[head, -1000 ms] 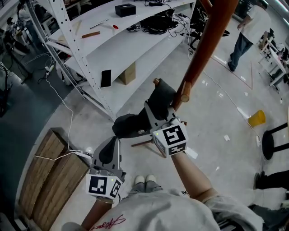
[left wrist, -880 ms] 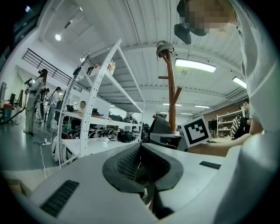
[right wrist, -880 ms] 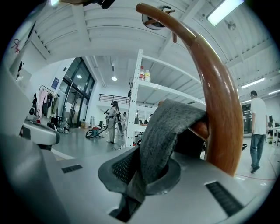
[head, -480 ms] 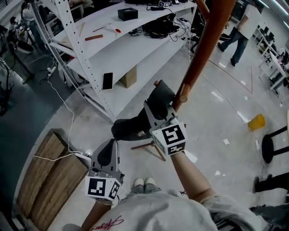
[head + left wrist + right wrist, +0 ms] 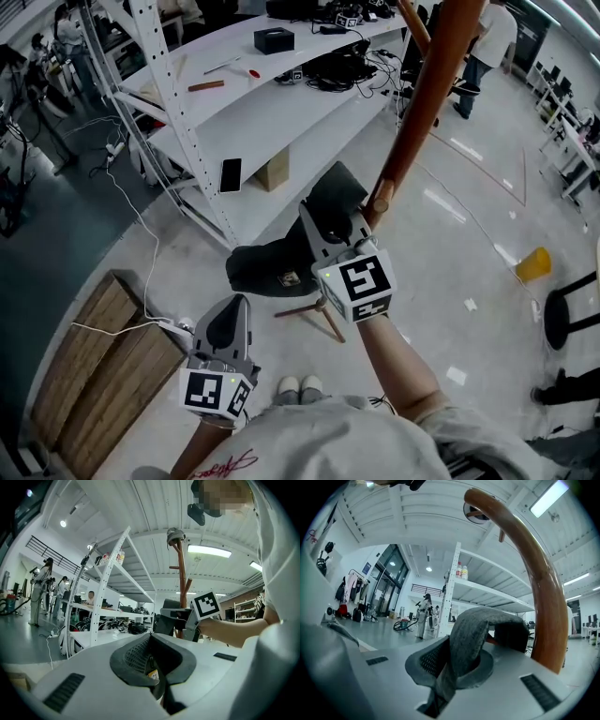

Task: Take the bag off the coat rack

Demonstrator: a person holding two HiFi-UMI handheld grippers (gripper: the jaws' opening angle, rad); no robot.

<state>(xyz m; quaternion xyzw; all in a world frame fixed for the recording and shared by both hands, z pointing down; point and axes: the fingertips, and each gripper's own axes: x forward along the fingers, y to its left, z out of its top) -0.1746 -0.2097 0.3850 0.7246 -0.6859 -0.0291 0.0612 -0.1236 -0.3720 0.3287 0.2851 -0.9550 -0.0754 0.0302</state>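
1. My right gripper (image 5: 457,665) has its fingers clamped on the strap (image 5: 480,625); the bag (image 5: 267,267) hangs beside the coat rack (image 5: 422,112).
2. I'd lift the strap over the peg (image 5: 380,201) tip, then pull away.
3. Left gripper (image 5: 152,667) fingers together, empty.

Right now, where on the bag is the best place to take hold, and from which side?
The grey strap, where the right gripper is shut on it: a thin flat band looped at the coat rack's peg, easy to pinch. Come level from the person's side; the dark bag body hangs bulky below.
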